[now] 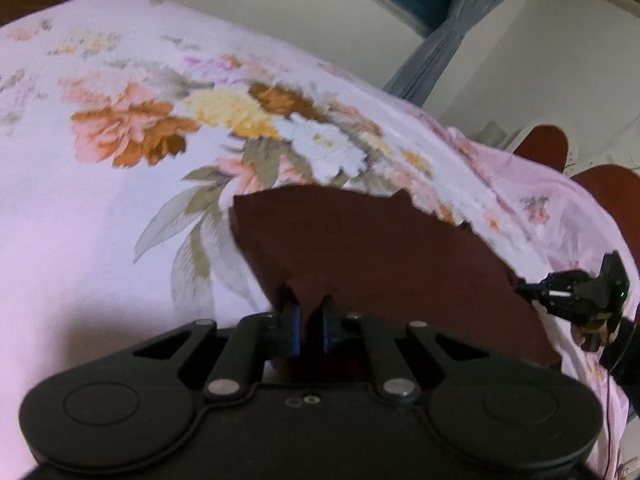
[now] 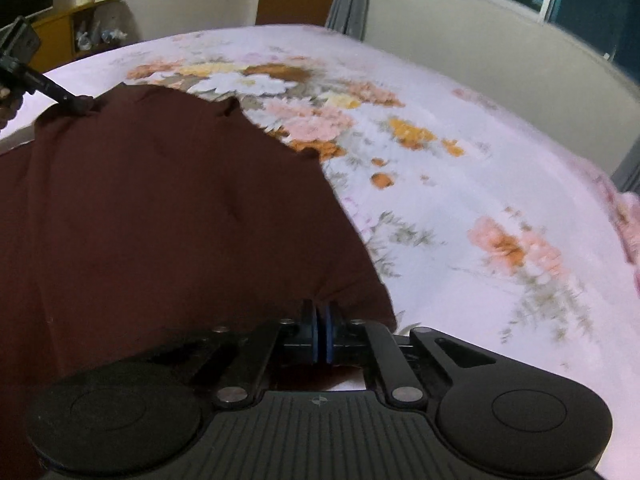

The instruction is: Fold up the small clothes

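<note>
Bed (image 1: 100,220) under floral sheet (image 2: 460,200); maroon cloth (image 1: 380,248) spread on it. Left claw (image 1: 310,314) clamped on near cloth edge. Right claw (image 2: 322,320) clamped on another edge, fingers (image 2: 308,332) pressed together.

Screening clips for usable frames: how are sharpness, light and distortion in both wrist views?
Left wrist: floral bedsheet smeared by motion blur, strong fisheye bend, dim pinkish cast. Right wrist: same blur, worst at the right; maroon garment underexposed, folds barely readable.
</note>
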The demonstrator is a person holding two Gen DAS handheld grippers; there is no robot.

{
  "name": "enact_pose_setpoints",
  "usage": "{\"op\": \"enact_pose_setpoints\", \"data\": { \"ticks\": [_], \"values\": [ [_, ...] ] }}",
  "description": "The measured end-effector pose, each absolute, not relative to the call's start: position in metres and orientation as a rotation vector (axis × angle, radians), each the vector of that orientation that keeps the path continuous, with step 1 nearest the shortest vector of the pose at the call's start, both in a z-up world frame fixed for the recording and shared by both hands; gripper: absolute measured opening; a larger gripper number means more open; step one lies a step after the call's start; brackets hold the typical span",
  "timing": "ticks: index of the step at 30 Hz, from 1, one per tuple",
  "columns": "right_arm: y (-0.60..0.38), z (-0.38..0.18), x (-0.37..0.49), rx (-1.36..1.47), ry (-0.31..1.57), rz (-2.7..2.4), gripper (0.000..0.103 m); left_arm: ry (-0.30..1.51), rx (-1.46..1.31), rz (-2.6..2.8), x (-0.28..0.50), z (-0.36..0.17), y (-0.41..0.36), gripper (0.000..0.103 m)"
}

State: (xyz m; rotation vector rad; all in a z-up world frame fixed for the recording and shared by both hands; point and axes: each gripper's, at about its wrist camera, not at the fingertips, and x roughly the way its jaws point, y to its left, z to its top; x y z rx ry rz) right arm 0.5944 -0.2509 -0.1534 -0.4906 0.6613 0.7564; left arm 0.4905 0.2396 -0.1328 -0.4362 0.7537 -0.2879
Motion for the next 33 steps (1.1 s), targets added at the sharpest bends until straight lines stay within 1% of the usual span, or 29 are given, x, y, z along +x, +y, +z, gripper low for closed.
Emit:
{"op": "enact_pose_setpoints", "data": {
  "ticks": [3, 6, 9, 11, 13, 14, 15, 16, 19, 21, 23, 26, 28, 30, 32, 33],
  "values": [
    [-0.263, -0.145, 0.592, -0.459, 0.606, 0.722, 0.001, 0.705, -0.453, -0.309, 0.491, -0.118, 0.235, 0.007],
    [-0.271, -0.141, 0.598, -0.445, 0.588, 0.654, 0.001, 0.688, -0.426, -0.324, 0.499, -0.106, 0.225, 0.007],
    [-0.272, -0.155, 0.606, -0.419, 0.655, 0.594, 0.001, 0.783, -0.382, -0.264, 0.515, -0.12, 0.218, 0.008],
    [-0.281, -0.153, 0.602, -0.307, 0.645, 0.543, 0.002, 0.817, -0.382, -0.237, 0.516, -0.134, 0.217, 0.009],
    [-0.291, -0.143, 0.587, -0.227, 0.604, 0.493, 0.002, 0.787, -0.411, -0.224, 0.507, -0.132, 0.225, 0.018],
    [-0.296, -0.138, 0.578, -0.202, 0.583, 0.483, 0.002, 0.774, -0.425, -0.208, 0.501, -0.131, 0.231, 0.026],
    [-0.299, -0.133, 0.567, -0.189, 0.572, 0.492, 0.002, 0.757, -0.438, -0.192, 0.494, -0.128, 0.239, 0.026],
    [-0.3, -0.128, 0.557, -0.184, 0.566, 0.496, 0.002, 0.744, -0.448, -0.174, 0.487, -0.126, 0.247, 0.023],
    [-0.299, -0.114, 0.521, -0.149, 0.535, 0.552, 0.002, 0.707, -0.494, -0.127, 0.465, -0.112, 0.269, 0.022],
    [-0.294, -0.11, 0.502, -0.111, 0.524, 0.588, 0.002, 0.652, -0.515, -0.161, 0.451, -0.098, 0.267, 0.022],
    [-0.283, -0.111, 0.487, -0.105, 0.501, 0.601, 0.002, 0.638, -0.517, -0.205, 0.447, -0.091, 0.253, 0.022],
    [-0.261, -0.125, 0.479, -0.104, 0.539, 0.625, 0.002, 0.646, -0.548, -0.283, 0.448, -0.101, 0.225, 0.023],
    [-0.25, -0.141, 0.483, -0.124, 0.612, 0.596, 0.002, 0.705, -0.516, -0.265, 0.453, -0.121, 0.211, 0.023],
    [-0.244, -0.154, 0.488, -0.188, 0.69, 0.543, 0.002, 0.814, -0.449, -0.204, 0.456, -0.145, 0.209, 0.003],
    [-0.25, -0.147, 0.484, -0.16, 0.677, 0.55, 0.002, 0.781, -0.477, -0.211, 0.445, -0.145, 0.223, 0.002],
    [-0.253, -0.14, 0.482, -0.148, 0.658, 0.552, 0.002, 0.744, -0.473, -0.186, 0.439, -0.137, 0.23, 0.005]
  ]
}}
